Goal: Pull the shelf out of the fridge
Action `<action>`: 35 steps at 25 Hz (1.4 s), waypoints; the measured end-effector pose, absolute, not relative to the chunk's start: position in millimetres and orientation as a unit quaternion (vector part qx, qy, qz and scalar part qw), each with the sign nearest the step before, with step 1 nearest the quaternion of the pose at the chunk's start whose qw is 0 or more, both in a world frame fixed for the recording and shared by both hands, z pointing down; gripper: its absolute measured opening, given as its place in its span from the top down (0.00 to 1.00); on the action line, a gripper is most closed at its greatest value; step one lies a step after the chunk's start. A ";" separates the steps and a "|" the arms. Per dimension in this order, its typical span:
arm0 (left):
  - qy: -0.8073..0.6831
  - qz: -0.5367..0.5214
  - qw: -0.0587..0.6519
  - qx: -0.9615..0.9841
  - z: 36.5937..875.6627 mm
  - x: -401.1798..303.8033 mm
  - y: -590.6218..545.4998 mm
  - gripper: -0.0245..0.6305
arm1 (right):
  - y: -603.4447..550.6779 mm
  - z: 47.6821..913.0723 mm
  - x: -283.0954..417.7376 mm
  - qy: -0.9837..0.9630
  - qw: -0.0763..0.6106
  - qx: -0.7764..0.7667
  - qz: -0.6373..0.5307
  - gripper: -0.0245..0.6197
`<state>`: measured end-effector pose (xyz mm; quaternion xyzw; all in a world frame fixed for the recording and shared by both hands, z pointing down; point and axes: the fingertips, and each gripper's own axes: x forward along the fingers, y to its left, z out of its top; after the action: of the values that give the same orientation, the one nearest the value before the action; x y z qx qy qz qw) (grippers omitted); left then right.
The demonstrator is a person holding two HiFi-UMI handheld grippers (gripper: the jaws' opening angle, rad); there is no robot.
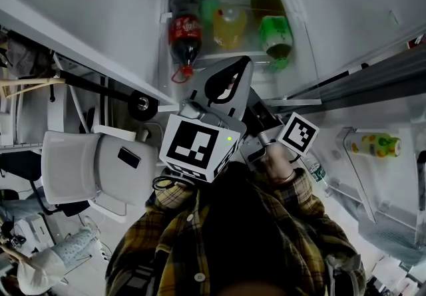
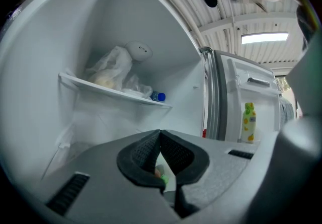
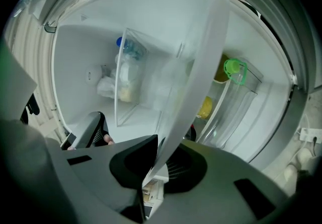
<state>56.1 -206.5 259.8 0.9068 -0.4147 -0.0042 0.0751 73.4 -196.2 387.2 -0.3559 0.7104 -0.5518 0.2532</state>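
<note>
The person stands facing the open fridge (image 2: 45,67) with both arms bent close to the chest, plaid sleeves (image 1: 166,221) drawn in and both tools held level, pointing into the compartment. The right hand (image 1: 279,165) grips its tool just behind the marker cube. The right tongs (image 3: 160,150) are rolled onto their side and pinch the front edge of the shelf (image 3: 201,67), which passes between the two dark pads. The left tongs (image 2: 161,135) sit upright beside them with the pads pressed together at the tips and nothing caught between them; they are apart from the shelf. In the right gripper view a finger (image 3: 107,140) of the hand holding the left tool shows beside its grey body. The shelf is a clear pane with a pale, frosted white front trim, and in the right gripper view it runs as a long band from the top of the frame to the pads. It lies inside the fridge between the upper shelf (image 2: 115,92), which carries plastic bags (image 2: 108,69), and the bottles lower down: a cola bottle (image 1: 183,35), a yellow bottle (image 1: 229,27) and a green bottle (image 1: 274,34). A yellow fruit-printed bottle (image 1: 376,145) stands in the door rack at the right.
</note>
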 end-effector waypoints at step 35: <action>-0.415 -0.004 0.070 0.907 257.1 65.3 -201.7 0.96 | -190.6 392.2 73.2 0.705 0.251 -0.342 -0.568 0.90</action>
<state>65.3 -201.7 257.1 0.9071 -0.4149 -0.0040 0.0704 73.2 -190.6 392.2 -0.3421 0.7052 -0.5682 0.2508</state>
